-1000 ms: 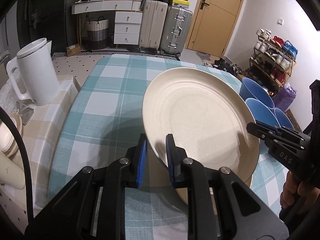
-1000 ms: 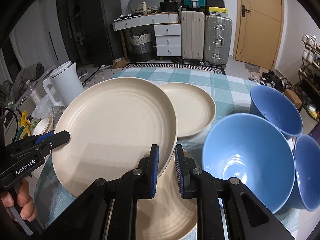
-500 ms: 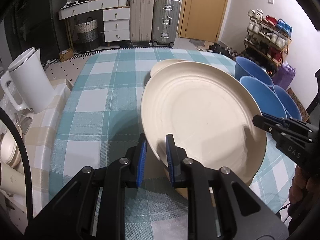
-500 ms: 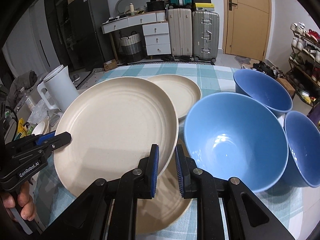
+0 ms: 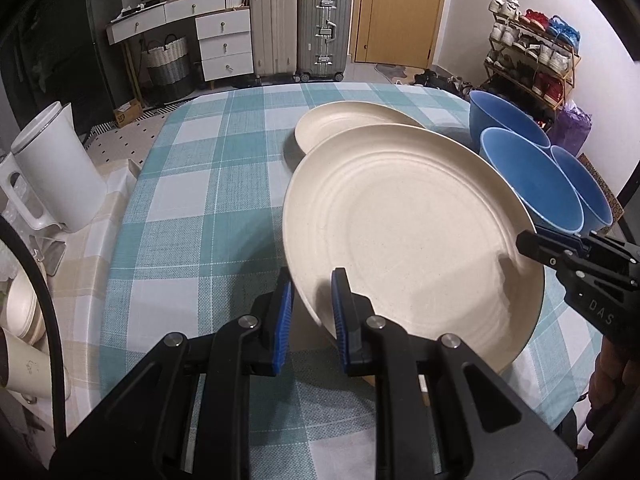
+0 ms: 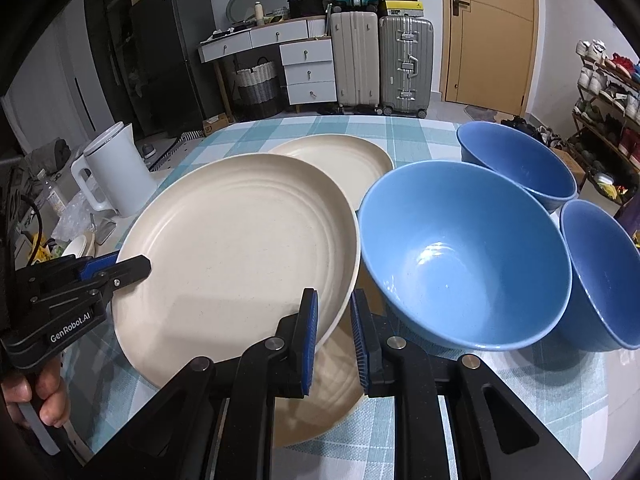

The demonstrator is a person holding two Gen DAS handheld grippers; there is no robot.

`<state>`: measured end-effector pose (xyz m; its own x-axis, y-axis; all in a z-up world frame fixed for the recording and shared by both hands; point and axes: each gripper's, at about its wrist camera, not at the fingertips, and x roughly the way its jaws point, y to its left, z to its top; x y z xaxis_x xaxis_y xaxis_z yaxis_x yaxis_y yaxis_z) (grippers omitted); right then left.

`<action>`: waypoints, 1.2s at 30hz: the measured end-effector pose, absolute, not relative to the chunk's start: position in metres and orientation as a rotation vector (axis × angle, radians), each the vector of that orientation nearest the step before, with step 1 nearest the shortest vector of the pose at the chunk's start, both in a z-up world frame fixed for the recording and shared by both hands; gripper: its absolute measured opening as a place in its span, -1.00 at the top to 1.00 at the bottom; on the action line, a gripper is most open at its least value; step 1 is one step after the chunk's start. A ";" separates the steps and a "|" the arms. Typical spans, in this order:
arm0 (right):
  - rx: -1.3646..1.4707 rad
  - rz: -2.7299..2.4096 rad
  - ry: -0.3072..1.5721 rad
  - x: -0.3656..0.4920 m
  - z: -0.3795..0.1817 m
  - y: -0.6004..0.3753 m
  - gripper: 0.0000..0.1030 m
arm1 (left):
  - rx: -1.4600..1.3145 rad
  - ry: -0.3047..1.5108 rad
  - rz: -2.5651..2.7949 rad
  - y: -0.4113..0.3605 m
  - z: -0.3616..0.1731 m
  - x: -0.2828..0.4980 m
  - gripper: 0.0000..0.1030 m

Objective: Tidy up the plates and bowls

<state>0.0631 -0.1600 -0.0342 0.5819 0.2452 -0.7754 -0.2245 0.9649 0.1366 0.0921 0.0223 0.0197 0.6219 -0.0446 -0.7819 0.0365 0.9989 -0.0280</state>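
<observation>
The large cream plate [image 6: 240,252] hangs tilted between both tongs: the left gripper [image 5: 312,308] pinches its near-left rim, the right gripper [image 6: 334,320] its right rim, both clamped narrow. Directly below lies another cream plate [image 6: 320,396], likely the stack base. Beyond the tips rests a smaller plate [image 5: 352,124]. Right of them, three blue bowls [image 6: 460,256] stand unnested, so most sorting remains.

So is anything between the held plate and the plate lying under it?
Nothing visible. The held plate, gripped by the left gripper and right gripper, hangs over the lower plate; the nearest blue bowl sits beside it.
</observation>
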 end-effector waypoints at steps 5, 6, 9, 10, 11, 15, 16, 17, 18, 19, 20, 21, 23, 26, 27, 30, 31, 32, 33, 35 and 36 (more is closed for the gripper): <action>0.026 0.272 0.925 0.064 -0.041 -0.158 0.65 | 0.016 0.915 -0.050 0.019 0.014 0.093 0.71; 0.027 0.271 0.928 0.063 -0.042 -0.159 0.65 | 0.024 0.921 -0.053 0.017 0.013 0.093 0.71; 0.028 0.265 0.936 0.061 -0.045 -0.161 0.65 | 0.033 0.931 -0.058 0.014 0.009 0.095 0.70; 0.028 0.263 0.939 0.060 -0.047 -0.161 0.65 | 0.038 0.936 -0.061 0.013 0.008 0.096 0.70; 0.028 0.261 0.943 0.060 -0.048 -0.161 0.65 | 0.042 0.938 -0.062 0.012 0.006 0.095 0.70; 0.020 0.253 0.951 0.058 -0.055 -0.164 0.65 | 0.067 0.955 -0.067 0.006 -0.001 0.097 0.69; 0.017 0.250 0.955 0.058 -0.057 -0.164 0.65 | 0.070 0.958 -0.068 0.005 -0.002 0.097 0.68; 0.014 0.248 0.957 0.057 -0.058 -0.163 0.65 | 0.075 0.961 -0.069 0.004 -0.004 0.098 0.68; 0.010 0.245 0.959 0.057 -0.060 -0.163 0.65 | 0.080 0.964 -0.068 0.002 -0.005 0.098 0.68; 0.009 0.243 0.962 0.056 -0.062 -0.163 0.65 | 0.085 0.966 -0.069 0.001 -0.007 0.099 0.68; 0.007 0.242 0.964 0.055 -0.064 -0.163 0.65 | 0.090 0.968 -0.068 0.000 -0.008 0.099 0.68; 0.004 0.240 0.963 0.055 -0.065 -0.164 0.65 | 0.097 0.971 -0.067 -0.001 -0.010 0.099 0.67; 0.005 0.241 0.966 0.054 -0.067 -0.165 0.65 | 0.107 0.977 -0.065 -0.003 -0.012 0.100 0.67; 0.002 0.237 0.969 0.053 -0.071 -0.166 0.65 | 0.129 0.984 -0.065 -0.006 -0.016 0.102 0.66; 0.002 0.235 0.971 0.053 -0.072 -0.166 0.65 | 0.133 0.985 -0.066 -0.007 -0.018 0.102 0.66; -0.001 0.232 0.974 0.052 -0.075 -0.164 0.65 | 0.159 0.991 -0.060 -0.011 -0.020 0.102 0.64; -0.006 0.232 0.973 0.052 -0.075 -0.164 0.65 | 0.166 0.995 -0.058 -0.012 -0.022 0.102 0.63; -0.010 0.230 0.972 0.052 -0.076 -0.163 0.65 | 0.171 0.996 -0.057 -0.013 -0.023 0.101 0.63; -0.016 0.228 0.970 0.051 -0.077 -0.162 0.65 | 0.178 0.999 -0.057 -0.014 -0.024 0.102 0.63; -0.023 0.226 0.971 0.051 -0.079 -0.159 0.65 | 0.182 1.001 -0.056 -0.014 -0.025 0.102 0.63; -0.025 0.226 0.968 0.051 -0.079 -0.157 0.65 | 0.182 1.003 -0.058 -0.014 -0.026 0.102 0.62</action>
